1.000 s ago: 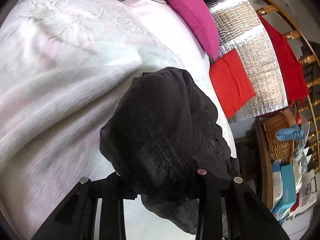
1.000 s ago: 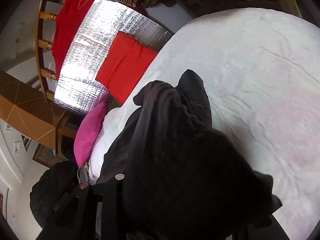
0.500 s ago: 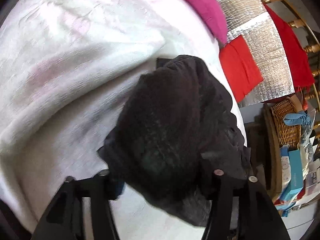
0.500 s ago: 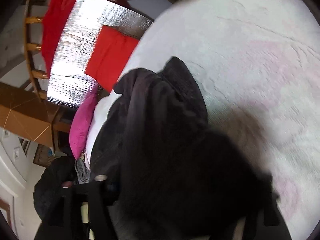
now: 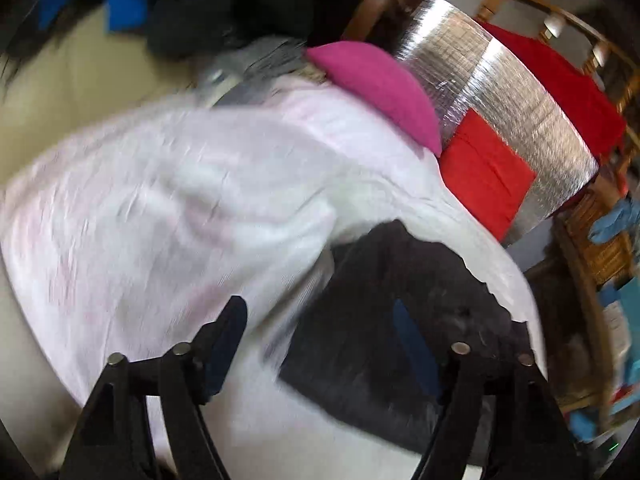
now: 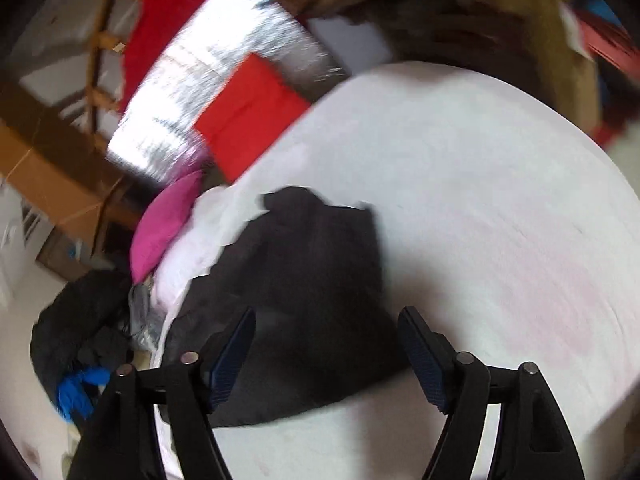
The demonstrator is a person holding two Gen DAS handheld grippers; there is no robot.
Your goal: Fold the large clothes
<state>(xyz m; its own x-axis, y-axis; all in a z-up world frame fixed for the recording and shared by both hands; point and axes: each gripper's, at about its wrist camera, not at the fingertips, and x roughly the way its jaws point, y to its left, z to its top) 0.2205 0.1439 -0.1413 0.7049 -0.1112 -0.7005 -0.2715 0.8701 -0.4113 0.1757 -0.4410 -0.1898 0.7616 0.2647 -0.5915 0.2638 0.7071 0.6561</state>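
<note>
I see the black garment (image 6: 304, 300) lying folded on the white bedspread (image 6: 500, 200). Both my left gripper (image 5: 316, 344) and right gripper (image 6: 326, 344) have just been opening; their jaws stand apart, gripping nothing.

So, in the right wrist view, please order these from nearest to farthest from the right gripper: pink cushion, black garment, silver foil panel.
From the right gripper:
1. Black garment, just ahead on the white cover.
2. Pink cushion, left, at the cover's edge.
3. Silver foil panel, upper left, beyond.
</note>
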